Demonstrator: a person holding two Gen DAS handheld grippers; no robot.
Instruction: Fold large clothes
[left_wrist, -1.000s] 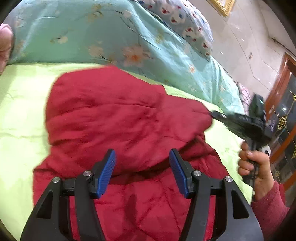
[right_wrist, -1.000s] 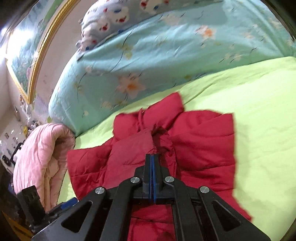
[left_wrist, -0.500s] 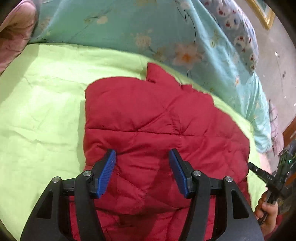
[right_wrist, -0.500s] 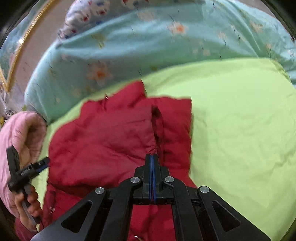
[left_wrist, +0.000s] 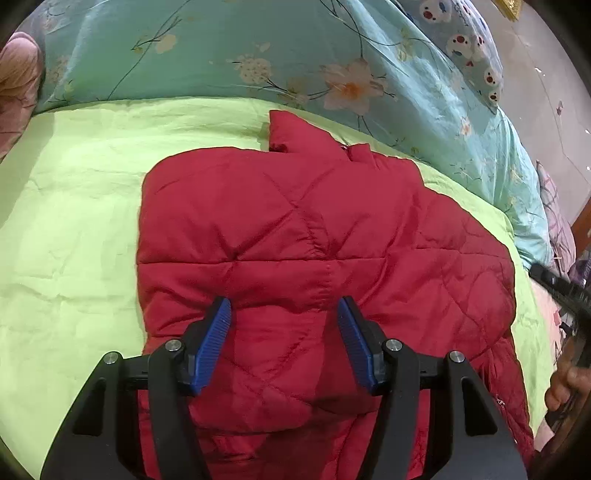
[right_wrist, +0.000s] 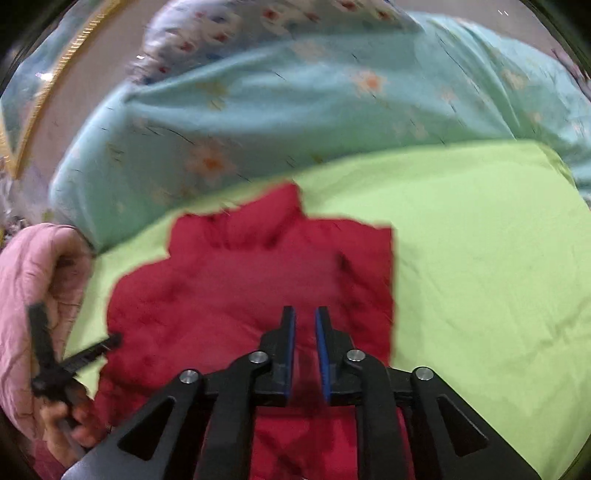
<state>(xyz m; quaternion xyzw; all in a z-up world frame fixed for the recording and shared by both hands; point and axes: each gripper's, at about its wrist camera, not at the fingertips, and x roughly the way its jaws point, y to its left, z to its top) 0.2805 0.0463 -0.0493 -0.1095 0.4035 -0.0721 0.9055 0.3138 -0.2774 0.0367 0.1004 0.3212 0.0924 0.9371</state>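
Note:
A red quilted jacket (left_wrist: 295, 236) lies folded over on the light green bed sheet (left_wrist: 66, 236), collar toward the pillows. My left gripper (left_wrist: 283, 314) is open and empty just above the jacket's near part. In the right wrist view the jacket (right_wrist: 240, 280) lies below my right gripper (right_wrist: 305, 314), whose jaws stand slightly apart with nothing between them. The left gripper also shows in the right wrist view (right_wrist: 88, 350) at the jacket's left edge. The right gripper shows at the far right of the left wrist view (left_wrist: 561, 284).
A teal floral duvet (left_wrist: 229, 51) is piled along the head of the bed, with a patterned pillow (left_wrist: 465, 40) behind it. A pink quilted garment (right_wrist: 33, 295) lies at the left side of the bed. The green sheet (right_wrist: 480, 258) stretches to the right.
My right gripper was shut on the jacket's fabric, carried it over, and has now opened and let go. The jacket lies flatter and folded. My left gripper stayed open.

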